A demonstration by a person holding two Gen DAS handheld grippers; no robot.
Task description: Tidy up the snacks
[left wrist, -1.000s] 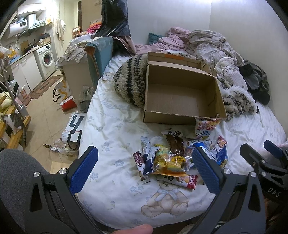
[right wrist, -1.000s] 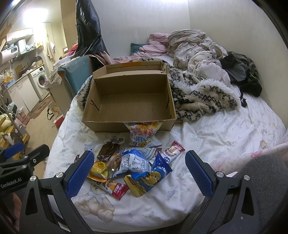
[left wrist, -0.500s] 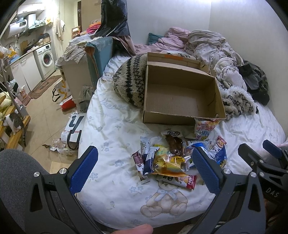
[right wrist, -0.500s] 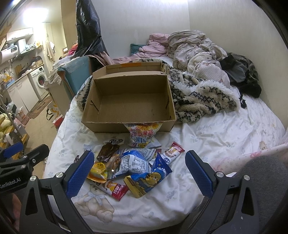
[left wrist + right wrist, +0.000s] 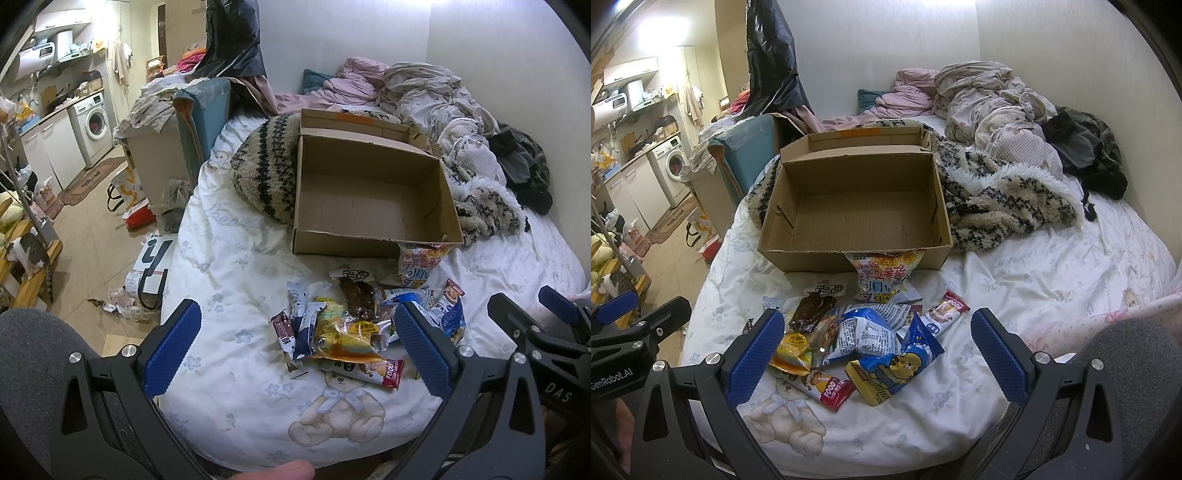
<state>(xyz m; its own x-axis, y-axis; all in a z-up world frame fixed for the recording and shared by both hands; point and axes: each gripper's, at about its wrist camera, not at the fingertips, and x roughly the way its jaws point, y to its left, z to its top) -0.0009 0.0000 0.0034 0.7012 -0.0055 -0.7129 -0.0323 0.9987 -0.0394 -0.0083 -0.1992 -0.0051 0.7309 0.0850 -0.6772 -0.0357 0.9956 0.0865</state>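
Observation:
A heap of snack packets [image 5: 351,328] [image 5: 860,332] lies on the white bedsheet in front of an open, empty cardboard box [image 5: 373,206] [image 5: 860,206]. A larger white and orange bag [image 5: 882,277] leans against the box's front wall. A blue tiger packet [image 5: 897,365] and a red-ended bar [image 5: 827,387] lie nearest to me. My left gripper [image 5: 299,347] hangs open above the near left of the heap. My right gripper [image 5: 879,350] hangs open above the heap's near side. Neither holds anything. Each gripper shows at the other view's edge.
A striped fuzzy blanket [image 5: 1004,199] lies behind and beside the box. Rumpled bedding and clothes [image 5: 997,103] fill the far end of the bed. Left of the bed are a teal chair [image 5: 201,118], floor clutter [image 5: 147,266], a washing machine [image 5: 92,125] and a cat [image 5: 27,251].
Both views have shifted very slightly; the snacks and the box lie as before and both grippers stay open.

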